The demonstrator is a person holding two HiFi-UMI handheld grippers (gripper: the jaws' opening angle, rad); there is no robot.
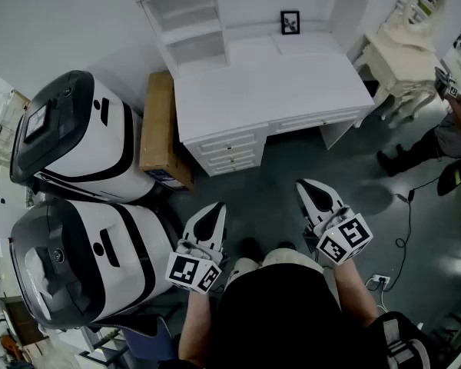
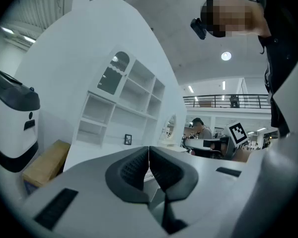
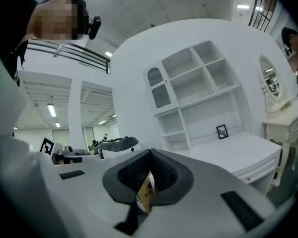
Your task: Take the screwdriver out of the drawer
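Observation:
No screwdriver shows in any view. The white desk (image 1: 269, 83) with a shelf hutch stands ahead of me, and its drawers (image 1: 229, 151) on the front are all closed. My left gripper (image 1: 218, 206) hovers over the dark floor short of the desk's left drawers, shut with nothing held; in the left gripper view its pads (image 2: 148, 150) meet. My right gripper (image 1: 304, 184) is beside it, below the desk's knee gap, also shut and empty, with its tips (image 3: 150, 153) touching. Both point level toward the desk (image 3: 238, 152).
Two large white-and-black machines (image 1: 77, 129) (image 1: 84, 260) stand at the left. A cardboard box (image 1: 160, 125) leans between them and the desk. A small picture frame (image 1: 290, 22) sits on the desk. A white dressing table (image 1: 403, 52) and a person (image 1: 446, 137) are at the right.

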